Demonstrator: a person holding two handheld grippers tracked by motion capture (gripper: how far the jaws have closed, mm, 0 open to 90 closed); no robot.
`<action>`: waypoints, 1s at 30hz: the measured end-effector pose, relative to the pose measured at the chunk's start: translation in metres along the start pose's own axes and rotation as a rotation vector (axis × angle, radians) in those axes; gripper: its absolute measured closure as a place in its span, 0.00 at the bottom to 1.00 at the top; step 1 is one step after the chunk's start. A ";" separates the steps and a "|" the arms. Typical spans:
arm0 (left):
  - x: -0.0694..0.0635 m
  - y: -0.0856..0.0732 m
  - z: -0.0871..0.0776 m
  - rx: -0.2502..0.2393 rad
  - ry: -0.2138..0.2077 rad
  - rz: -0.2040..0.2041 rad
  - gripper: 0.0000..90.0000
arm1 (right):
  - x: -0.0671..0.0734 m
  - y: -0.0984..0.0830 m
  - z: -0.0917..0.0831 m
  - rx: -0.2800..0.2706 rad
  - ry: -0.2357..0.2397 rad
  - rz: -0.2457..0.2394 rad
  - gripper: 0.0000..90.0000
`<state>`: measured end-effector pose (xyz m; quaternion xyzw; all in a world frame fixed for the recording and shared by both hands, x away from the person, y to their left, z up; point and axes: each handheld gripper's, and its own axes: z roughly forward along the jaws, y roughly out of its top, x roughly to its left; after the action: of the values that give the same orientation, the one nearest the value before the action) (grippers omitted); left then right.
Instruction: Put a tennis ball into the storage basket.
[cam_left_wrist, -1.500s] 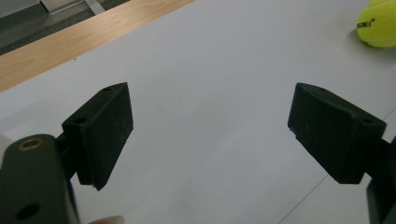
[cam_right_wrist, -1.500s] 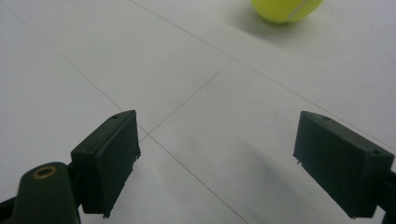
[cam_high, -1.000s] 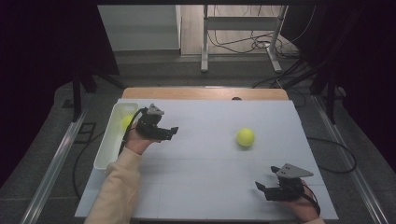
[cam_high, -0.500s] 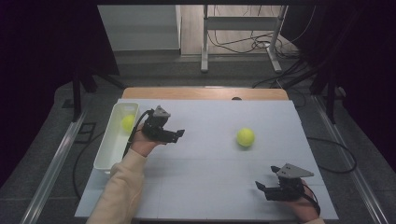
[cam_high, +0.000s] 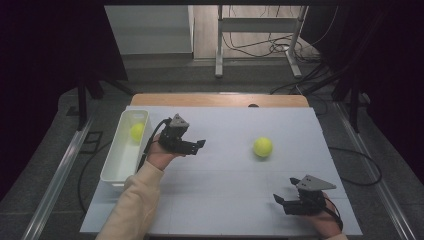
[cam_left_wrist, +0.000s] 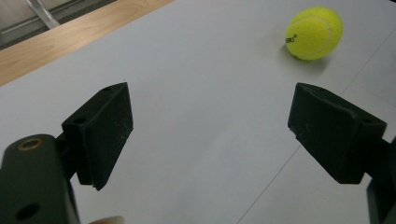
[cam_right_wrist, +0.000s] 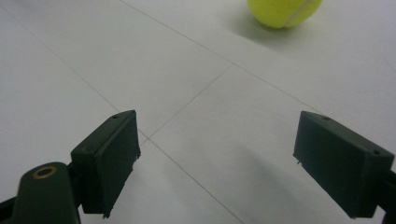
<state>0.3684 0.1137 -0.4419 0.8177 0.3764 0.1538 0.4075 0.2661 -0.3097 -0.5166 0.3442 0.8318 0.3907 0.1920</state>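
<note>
At the far left of the desk (cam_high: 225, 200) stands the white bin (cam_high: 116, 162), which serves as the landmark here. One yellow tennis ball (cam_high: 137, 131) already lies inside it, toward its far end. Just to the right of the bin hangs the left tongs (cam_high: 199, 145), held above the desk and aimed away from the bin toward the open middle; the jaws are spread with nothing between them, as the left gripper view makes plain.

Well to the right of the bin, out on bare desk, sits the second tennis ball (cam_high: 263, 147), touching nothing. It lies ahead of the left tongs, up and to the right of them in the left gripper view (cam_left_wrist: 314, 32). Farthest from the bin, at the near right corner, the right tongs (cam_high: 282, 201) rest low over the desk, jaws likewise spread and empty, with that ball a short way beyond them (cam_right_wrist: 284, 11).

The step in hand looks like the reach for the remaining ball, one being binned already. The next move probably calls for carrying the left tongs on across, straddling the ball at its widest part, and closing gently, since a round ball may roll off at a glancing touch.
</note>
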 end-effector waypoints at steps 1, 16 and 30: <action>-0.001 0.000 0.001 -0.001 -0.003 0.002 0.17 | 0.000 0.000 0.000 0.000 0.000 0.001 0.16; -0.019 0.007 0.018 -0.004 -0.045 0.013 0.17 | 0.000 0.001 0.000 -0.007 -0.004 0.003 0.16; -0.032 0.014 0.030 -0.021 -0.074 0.027 0.17 | 0.000 0.000 0.000 -0.007 -0.002 0.002 0.16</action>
<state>0.3707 0.0684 -0.4476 0.8233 0.3486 0.1331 0.4277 0.2662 -0.3098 -0.5160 0.3450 0.8299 0.3933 0.1937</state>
